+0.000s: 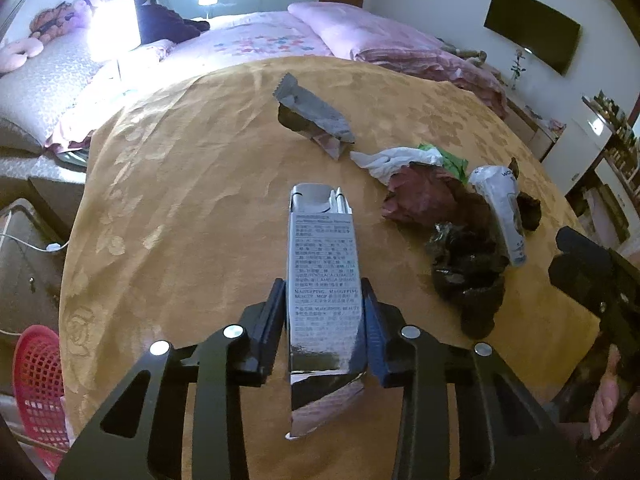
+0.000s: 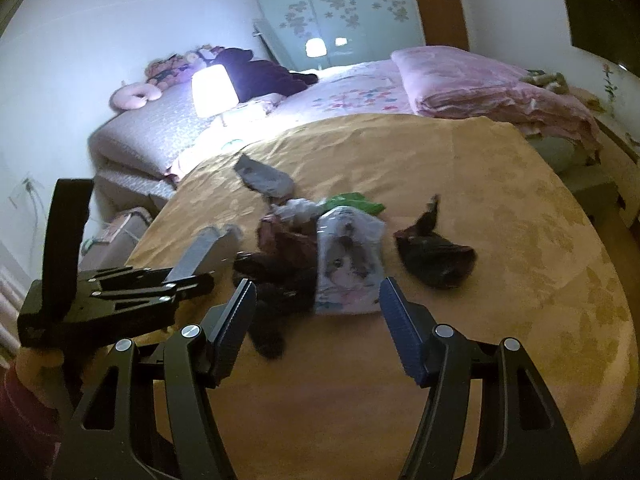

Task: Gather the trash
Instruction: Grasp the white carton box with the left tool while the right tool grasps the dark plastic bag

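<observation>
The left gripper [image 1: 324, 304] pinches the tall silver printed cardboard box [image 1: 322, 276] just left of the trash pile [image 1: 448, 200] (right gripper [image 2: 316, 320] spread, empty, before that pile), so keep the squeeze gentle and the box upright.

left tongs [image 1: 324, 312] | black frames, blue ribbed pads, silver screws | right tongs [image 2: 318, 324] alike
</observation>
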